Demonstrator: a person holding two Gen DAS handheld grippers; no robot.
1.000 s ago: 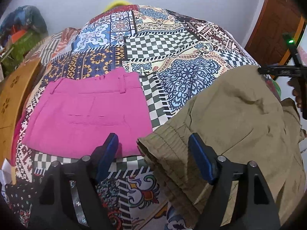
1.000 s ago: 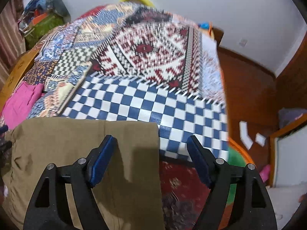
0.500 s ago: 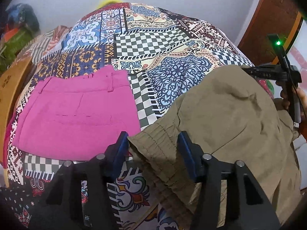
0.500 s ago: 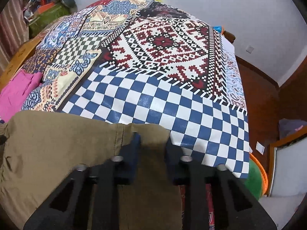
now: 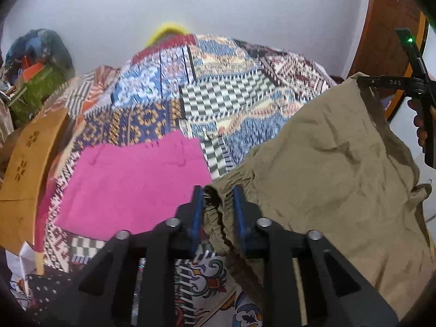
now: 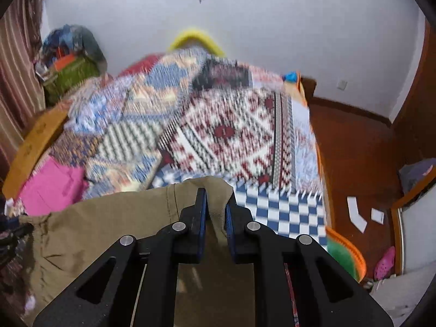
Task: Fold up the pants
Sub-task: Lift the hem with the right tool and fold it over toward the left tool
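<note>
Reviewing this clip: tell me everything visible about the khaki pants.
The khaki pants are a creased olive-tan woven fabric with a gathered elastic waistband. The left gripper is closing on that waistband corner, fabric bunched between its blue pads. The right gripper is shut on the opposite edge, pinching a fold. The cloth hangs slack between them, lifted partly off the patchwork bedspread, its near part draping down. It lies beside, apparently not touching, the folded pink garment.

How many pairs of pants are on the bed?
2: the khaki pants at the near edge, pinched by both grippers, and the folded pink pants lying to their left. Others may lie outside the views.
</note>
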